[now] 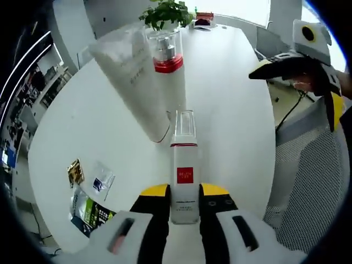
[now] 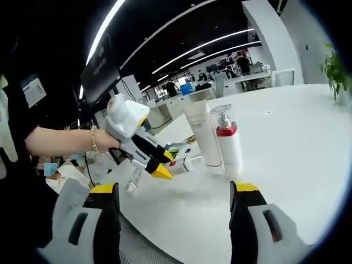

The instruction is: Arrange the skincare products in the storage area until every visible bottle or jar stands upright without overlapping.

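My left gripper (image 1: 185,192) is shut on a small clear bottle (image 1: 185,179) with a red label, whose clear cap points away toward the other products. Just beyond it a tall white tube (image 1: 132,77) and a pump bottle with a red collar (image 1: 168,63) stand upright side by side on the white table (image 1: 231,110). In the right gripper view the tube (image 2: 201,135) and pump bottle (image 2: 226,144) stand mid-table, and a hand brings the left gripper (image 2: 159,168) with the small bottle (image 2: 183,164) in from the left. My right gripper (image 2: 175,190) is open and holds nothing, back from the table edge.
Several sachets and a leaflet (image 1: 88,192) lie at the table's near left. A potted plant (image 1: 165,12) stands at the far end. A grey mesh chair (image 1: 313,181) sits to the right, below the right gripper (image 1: 275,66). Office desks fill the background.
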Action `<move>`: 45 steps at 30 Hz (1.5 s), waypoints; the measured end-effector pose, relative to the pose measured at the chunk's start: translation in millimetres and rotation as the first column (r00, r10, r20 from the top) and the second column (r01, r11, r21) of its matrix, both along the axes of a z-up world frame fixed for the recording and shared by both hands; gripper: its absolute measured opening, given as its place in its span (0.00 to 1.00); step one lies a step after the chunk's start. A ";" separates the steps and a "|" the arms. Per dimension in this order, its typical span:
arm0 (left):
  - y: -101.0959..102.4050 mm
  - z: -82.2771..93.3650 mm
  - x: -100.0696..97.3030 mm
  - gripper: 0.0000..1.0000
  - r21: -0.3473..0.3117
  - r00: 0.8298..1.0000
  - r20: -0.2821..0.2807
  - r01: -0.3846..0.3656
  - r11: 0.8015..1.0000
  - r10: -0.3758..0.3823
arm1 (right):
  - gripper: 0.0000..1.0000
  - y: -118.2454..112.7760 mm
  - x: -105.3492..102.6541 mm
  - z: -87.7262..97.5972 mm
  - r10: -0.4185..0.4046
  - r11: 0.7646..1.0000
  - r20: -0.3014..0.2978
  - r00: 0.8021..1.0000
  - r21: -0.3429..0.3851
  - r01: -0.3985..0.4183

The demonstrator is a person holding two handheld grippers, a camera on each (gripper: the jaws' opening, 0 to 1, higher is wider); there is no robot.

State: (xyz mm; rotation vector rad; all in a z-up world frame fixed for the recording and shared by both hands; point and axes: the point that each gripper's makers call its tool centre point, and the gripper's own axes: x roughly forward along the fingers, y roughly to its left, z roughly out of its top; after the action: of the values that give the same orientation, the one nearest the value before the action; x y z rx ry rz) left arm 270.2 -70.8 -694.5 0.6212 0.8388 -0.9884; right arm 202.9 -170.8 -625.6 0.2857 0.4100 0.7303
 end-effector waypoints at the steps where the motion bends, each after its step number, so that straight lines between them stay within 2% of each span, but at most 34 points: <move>1: -2.6 4.8 -2.9 0.23 -0.010 1.000 0.006 -0.005 1.000 0.005 | 0.81 1.2 2.3 5.2 -0.011 0.999 -0.004 1.000 0.042 0.011; 3: -9.8 17.4 -8.8 0.23 -0.051 1.000 0.023 -0.019 0.999 0.020 | 0.79 4.8 3.6 16.9 -0.025 0.994 -0.002 1.000 0.106 0.025; 6: -18.4 32.8 -14.5 0.23 -0.115 0.998 0.039 -0.043 0.992 0.048 | 0.77 8.4 3.6 21.3 -0.021 0.995 0.003 1.000 0.098 0.021; 11: -27.0 56.2 -28.5 0.23 -0.166 0.994 0.091 -0.048 0.985 0.064 | 0.74 20.4 3.1 35.0 -0.009 0.987 0.001 1.000 0.162 0.009; 14: -31.9 70.0 -32.9 0.23 -0.202 0.990 0.119 -0.055 0.978 0.080 | 0.69 23.5 5.7 43.5 -0.029 0.971 -0.021 0.999 0.235 0.033; 17: -39.4 90.1 -39.6 0.23 -0.257 0.982 0.154 -0.065 0.964 0.107 | 0.65 24.2 11.2 53.1 -0.060 0.938 -0.071 0.996 0.338 0.080; 19: -42.4 98.6 -43.1 0.23 -0.283 0.979 0.162 -0.075 0.956 0.124 | 0.62 25.6 13.4 57.8 -0.065 0.925 -0.077 0.995 0.369 0.089; 23: -48.7 113.5 -50.4 0.23 -0.321 0.967 0.199 -0.087 0.943 0.157 | 0.57 33.8 11.5 62.5 -0.052 0.924 -0.085 0.995 0.373 0.080; 26: -51.9 119.9 -54.9 0.23 -0.345 0.962 0.209 -0.097 0.934 0.178 | 0.54 38.3 9.4 66.4 -0.048 0.918 -0.094 0.994 0.388 0.081; 31: -52.0 121.0 -60.2 0.23 -0.360 0.954 0.211 -0.128 0.924 0.214 | 0.49 43.9 7.0 71.0 -0.052 0.907 -0.107 0.993 0.411 0.092; 37: -50.3 124.0 -64.5 0.23 -0.356 0.945 0.235 -0.133 0.925 0.227 | 0.34 42.5 6.7 64.2 -0.095 0.912 -0.149 0.984 0.383 0.146; 40: -47.8 126.0 -65.9 0.23 -0.357 0.939 0.248 -0.140 0.923 0.238 | 0.26 43.0 6.8 65.1 -0.100 0.900 -0.157 0.982 0.406 0.157; 45: -44.4 124.9 -68.5 0.23 -0.357 0.937 0.246 -0.149 0.922 0.247 | 0.25 45.9 5.3 62.5 -0.097 0.903 -0.162 0.982 0.401 0.155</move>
State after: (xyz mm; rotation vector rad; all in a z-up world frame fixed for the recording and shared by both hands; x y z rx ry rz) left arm 201.7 -115.2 -569.6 0.3650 0.4513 -0.8042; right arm 208.3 -124.8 -563.1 0.7600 0.3617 0.6665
